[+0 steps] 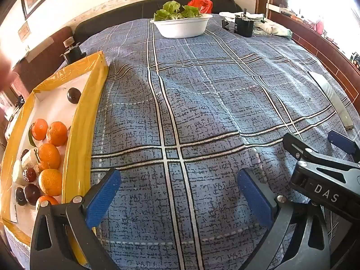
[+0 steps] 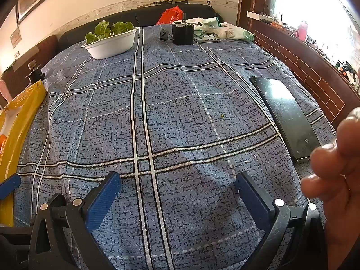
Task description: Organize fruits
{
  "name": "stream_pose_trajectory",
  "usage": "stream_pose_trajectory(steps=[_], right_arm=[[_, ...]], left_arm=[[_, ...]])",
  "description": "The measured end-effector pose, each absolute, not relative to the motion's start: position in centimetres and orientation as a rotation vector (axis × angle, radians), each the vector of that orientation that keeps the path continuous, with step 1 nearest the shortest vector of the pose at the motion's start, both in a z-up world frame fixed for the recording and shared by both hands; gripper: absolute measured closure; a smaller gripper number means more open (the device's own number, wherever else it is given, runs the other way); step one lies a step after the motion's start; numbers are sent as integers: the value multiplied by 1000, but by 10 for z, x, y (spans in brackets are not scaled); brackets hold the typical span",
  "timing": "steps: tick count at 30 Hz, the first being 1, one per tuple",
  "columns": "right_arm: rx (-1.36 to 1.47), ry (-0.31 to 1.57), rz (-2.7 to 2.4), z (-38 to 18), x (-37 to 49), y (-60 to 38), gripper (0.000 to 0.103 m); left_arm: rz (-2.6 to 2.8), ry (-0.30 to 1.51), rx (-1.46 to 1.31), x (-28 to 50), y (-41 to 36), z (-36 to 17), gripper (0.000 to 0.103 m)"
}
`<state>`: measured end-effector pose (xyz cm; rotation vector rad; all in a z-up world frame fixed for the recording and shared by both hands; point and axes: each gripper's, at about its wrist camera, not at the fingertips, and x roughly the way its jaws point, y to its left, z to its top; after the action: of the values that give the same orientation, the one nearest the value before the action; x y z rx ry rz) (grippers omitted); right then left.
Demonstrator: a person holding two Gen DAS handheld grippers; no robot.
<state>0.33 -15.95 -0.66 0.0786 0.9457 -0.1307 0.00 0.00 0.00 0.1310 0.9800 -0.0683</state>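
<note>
A yellow-rimmed tray [image 1: 84,123] lies at the left of the blue checked tablecloth [image 1: 202,112]. It holds several oranges [image 1: 56,133], dark plums [image 1: 73,95], small red fruits [image 1: 30,174] and a pale fruit [image 1: 30,158]. My left gripper [image 1: 177,193] hovers open over bare cloth just right of the tray, nothing between its blue pads. The right gripper [image 1: 324,155] shows at the right edge of the left wrist view. In the right wrist view my right gripper [image 2: 177,193] stands open over bare cloth, empty. The tray's rim [image 2: 20,121] shows at its far left.
A white bowl of lettuce [image 1: 182,25] stands at the table's far side, a black cup [image 2: 182,34] and folded cloths [image 2: 222,31] beside it. A black phone [image 2: 285,114] lies at the right edge. A person's fingers [image 2: 333,164] show at the right. A red bag [image 2: 171,14] lies behind.
</note>
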Motion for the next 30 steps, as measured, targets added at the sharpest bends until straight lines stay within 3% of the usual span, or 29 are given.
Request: stream_pose_trajectory(steps=[30], right_arm=[[77,946,-150,-7,4,-160,0]], left_arm=[[-101,1003,65,6,9,-2,0]])
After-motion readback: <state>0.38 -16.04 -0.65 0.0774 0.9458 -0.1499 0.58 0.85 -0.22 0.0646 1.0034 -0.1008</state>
